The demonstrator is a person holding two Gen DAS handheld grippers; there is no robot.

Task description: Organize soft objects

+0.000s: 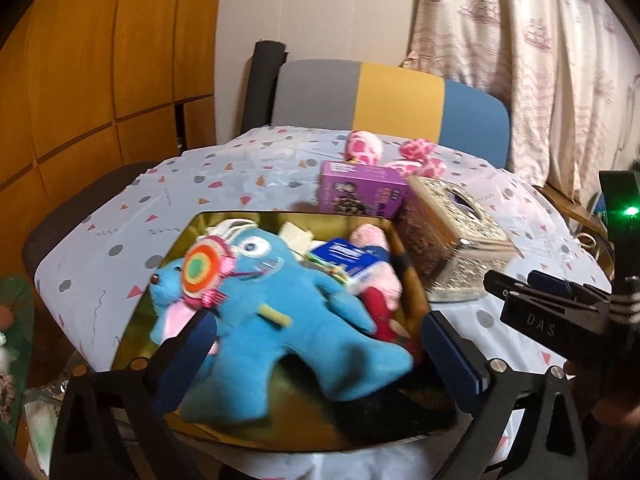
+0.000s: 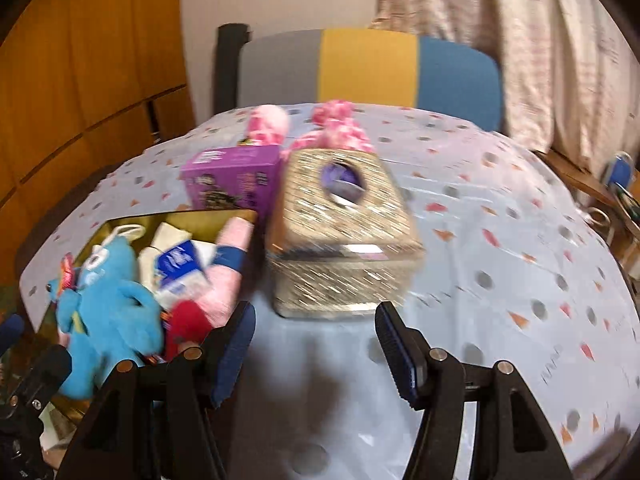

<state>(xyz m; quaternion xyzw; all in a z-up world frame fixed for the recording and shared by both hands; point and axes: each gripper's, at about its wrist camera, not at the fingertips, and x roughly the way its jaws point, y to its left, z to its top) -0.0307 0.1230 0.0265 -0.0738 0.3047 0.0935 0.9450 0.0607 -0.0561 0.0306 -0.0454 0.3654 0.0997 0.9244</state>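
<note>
A gold open box (image 1: 172, 248) holds a blue plush creature (image 1: 292, 312) with a round rainbow patch, a pink and red plush (image 1: 380, 276) and a blue packet (image 1: 344, 254). My left gripper (image 1: 326, 348) is open wide over the box. The blue plush lies between its fingers, and the pads do not press on it. My right gripper (image 2: 316, 348) is open over bare tablecloth, just in front of a silver tissue box (image 2: 344, 236), with nothing between its fingers. Pink spotted plush toys (image 1: 364, 146) lie at the far side of the table.
A purple carton (image 2: 232, 180) stands between the gold box and the tissue box. The round table wears a pale patterned cloth (image 2: 500, 260). Behind it stands a grey, yellow and blue chair (image 1: 400, 96), with wooden cupboards at the left and a curtain at the right.
</note>
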